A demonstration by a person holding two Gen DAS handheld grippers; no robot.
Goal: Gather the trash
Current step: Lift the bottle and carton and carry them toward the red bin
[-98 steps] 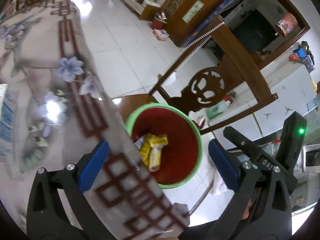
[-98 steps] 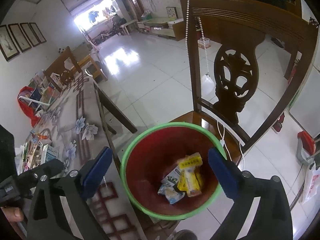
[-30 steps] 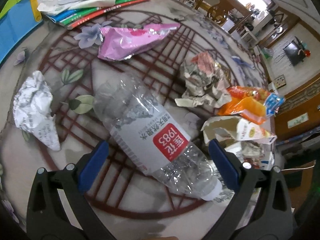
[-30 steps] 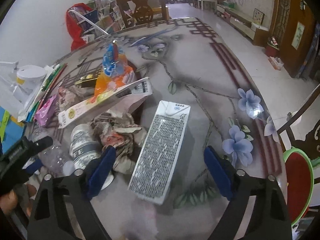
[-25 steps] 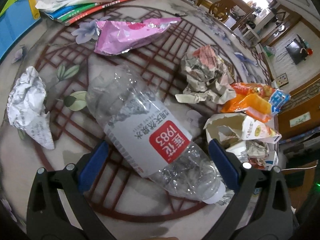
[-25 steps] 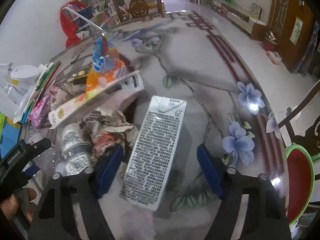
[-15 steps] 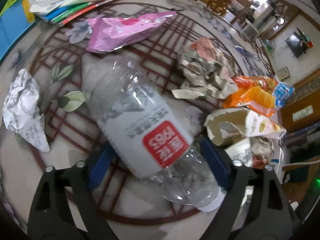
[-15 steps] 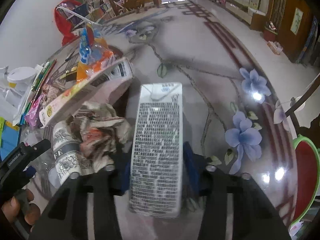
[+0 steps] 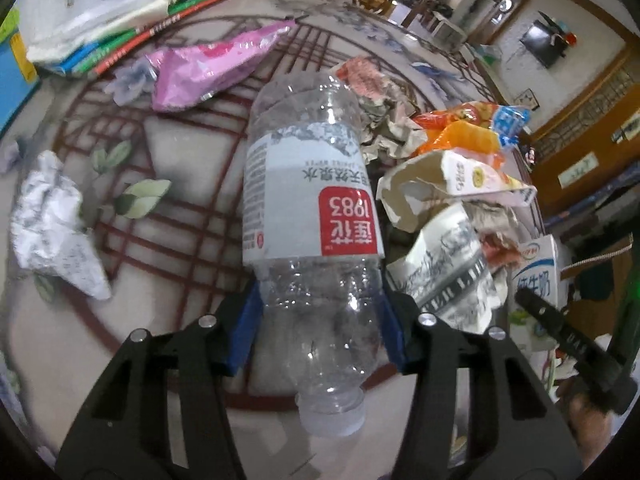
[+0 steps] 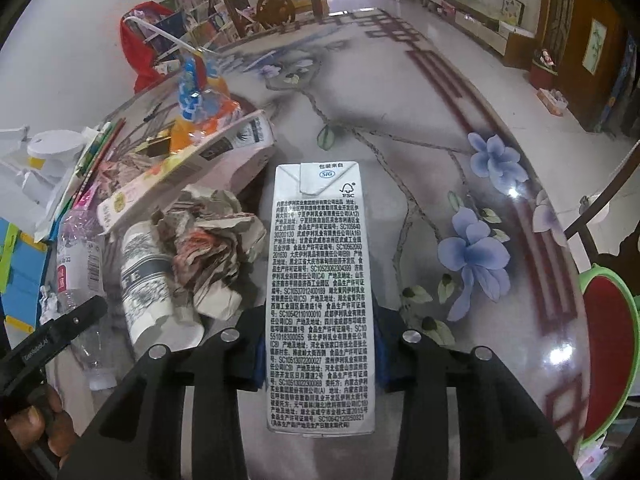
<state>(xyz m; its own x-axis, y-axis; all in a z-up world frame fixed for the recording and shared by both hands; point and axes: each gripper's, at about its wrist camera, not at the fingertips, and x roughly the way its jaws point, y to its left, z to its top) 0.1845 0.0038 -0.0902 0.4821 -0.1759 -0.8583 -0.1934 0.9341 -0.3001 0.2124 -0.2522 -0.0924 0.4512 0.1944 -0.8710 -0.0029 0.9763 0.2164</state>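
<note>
My left gripper (image 9: 320, 332) is shut on a clear plastic bottle (image 9: 312, 208) with a grey and red label, its cap end toward the camera. My right gripper (image 10: 318, 354) is shut on a white milk carton (image 10: 320, 280) covered in small print, held lengthwise between the blue pads. The red bin with a green rim (image 10: 608, 360) shows at the right edge of the right wrist view, below the table edge. The carton also shows in the left wrist view (image 9: 536, 276).
On the floral table lie a pink wrapper (image 9: 208, 64), a crumpled white paper (image 9: 52, 216), crumpled newspaper (image 10: 212, 248), an orange snack bag (image 9: 468, 132), a torn box (image 9: 452, 184) and a paper cup (image 10: 148, 280). Books (image 9: 112, 36) lie at the far left.
Both grippers have closed, the left on the bottle and the right on the carton. The bottle has turned to lie along the left gripper's axis.
</note>
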